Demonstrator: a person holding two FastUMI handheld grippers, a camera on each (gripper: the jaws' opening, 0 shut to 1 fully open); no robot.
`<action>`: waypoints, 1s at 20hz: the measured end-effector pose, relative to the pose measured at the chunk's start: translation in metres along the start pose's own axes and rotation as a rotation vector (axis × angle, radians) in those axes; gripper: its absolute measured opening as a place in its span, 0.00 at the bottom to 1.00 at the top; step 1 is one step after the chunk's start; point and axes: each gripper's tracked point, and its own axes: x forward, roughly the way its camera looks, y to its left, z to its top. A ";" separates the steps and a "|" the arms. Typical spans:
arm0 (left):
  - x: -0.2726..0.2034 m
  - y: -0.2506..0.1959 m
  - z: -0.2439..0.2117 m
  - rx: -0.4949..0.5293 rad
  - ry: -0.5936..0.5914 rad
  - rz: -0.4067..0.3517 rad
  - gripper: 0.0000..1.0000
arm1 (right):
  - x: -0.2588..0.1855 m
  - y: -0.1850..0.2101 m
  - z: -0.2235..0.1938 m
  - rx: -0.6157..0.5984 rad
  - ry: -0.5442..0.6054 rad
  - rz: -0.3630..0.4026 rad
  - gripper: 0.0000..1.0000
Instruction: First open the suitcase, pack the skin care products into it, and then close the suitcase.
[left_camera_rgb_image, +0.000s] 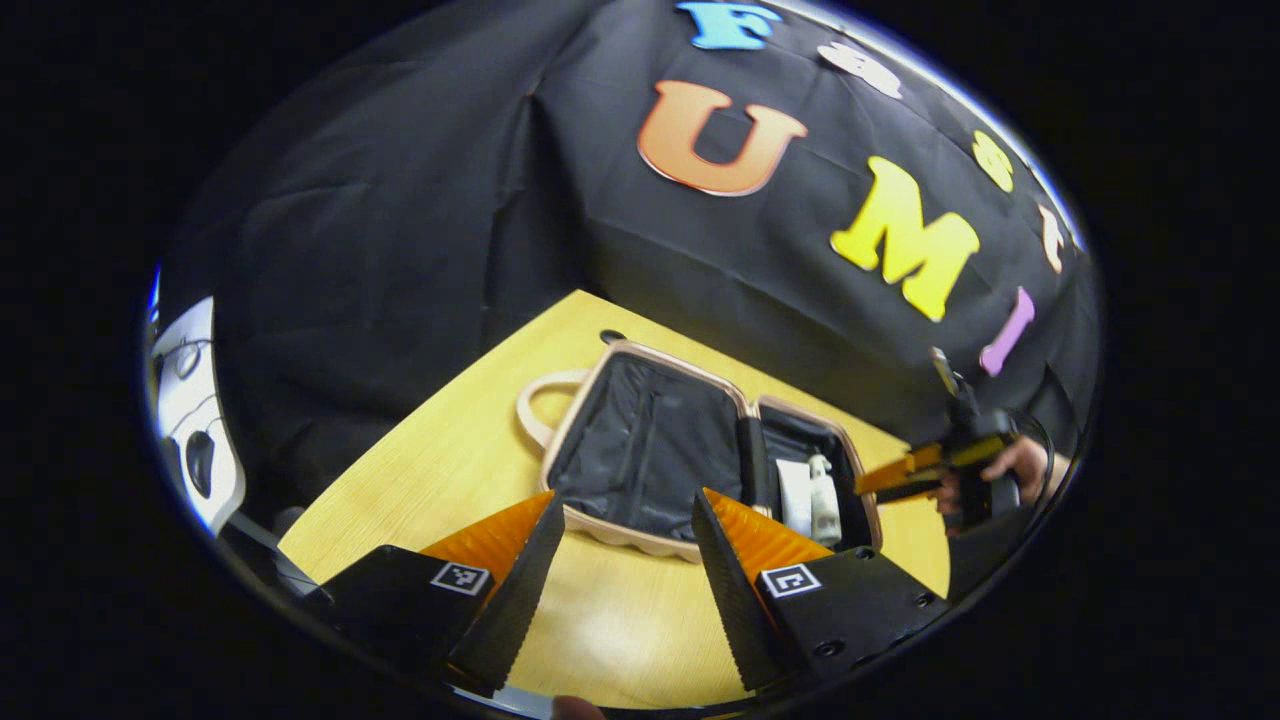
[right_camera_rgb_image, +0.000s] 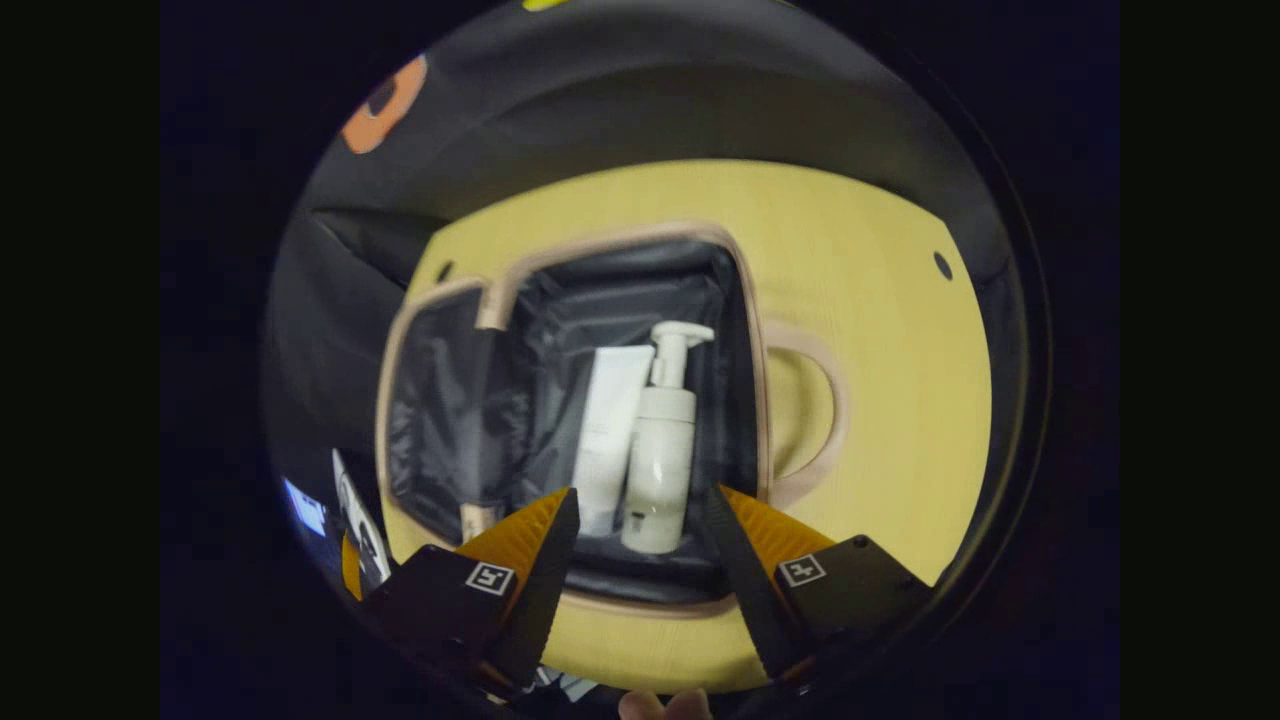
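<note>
A small beige suitcase (left_camera_rgb_image: 600, 535) lies open flat on the yellow table (left_camera_rgb_image: 450, 470), its dark lining showing. In its right half lie a white tube (left_camera_rgb_image: 795, 495) and a white pump bottle (left_camera_rgb_image: 824, 497). My left gripper (left_camera_rgb_image: 625, 555) hovers open above the table just in front of the case. The right gripper (left_camera_rgb_image: 885, 482), held by a hand (left_camera_rgb_image: 1025, 462), points at the case from the right. In the right gripper view, the right gripper (right_camera_rgb_image: 640, 545) is open above the near end of the tube (right_camera_rgb_image: 610, 430) and pump bottle (right_camera_rgb_image: 662, 440) inside the suitcase (right_camera_rgb_image: 755, 400).
The case's loop handle (right_camera_rgb_image: 820, 415) lies flat on the table (right_camera_rgb_image: 900, 350). Black cloth walls stand close behind the table. A white device (left_camera_rgb_image: 190, 420) sits at the far left beyond the table's edge. A small dark hole (right_camera_rgb_image: 942, 265) marks the tabletop.
</note>
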 end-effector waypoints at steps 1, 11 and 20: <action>0.007 0.012 0.008 -0.060 -0.021 -0.018 0.83 | -0.027 0.011 0.007 -0.039 -0.087 0.063 0.73; 0.122 0.096 0.004 -0.641 0.050 -0.228 0.87 | -0.193 0.035 0.022 -0.267 -0.576 0.210 0.77; 0.184 0.078 0.012 -0.714 0.050 -0.316 0.93 | -0.197 0.044 0.002 -0.400 -0.569 0.153 0.77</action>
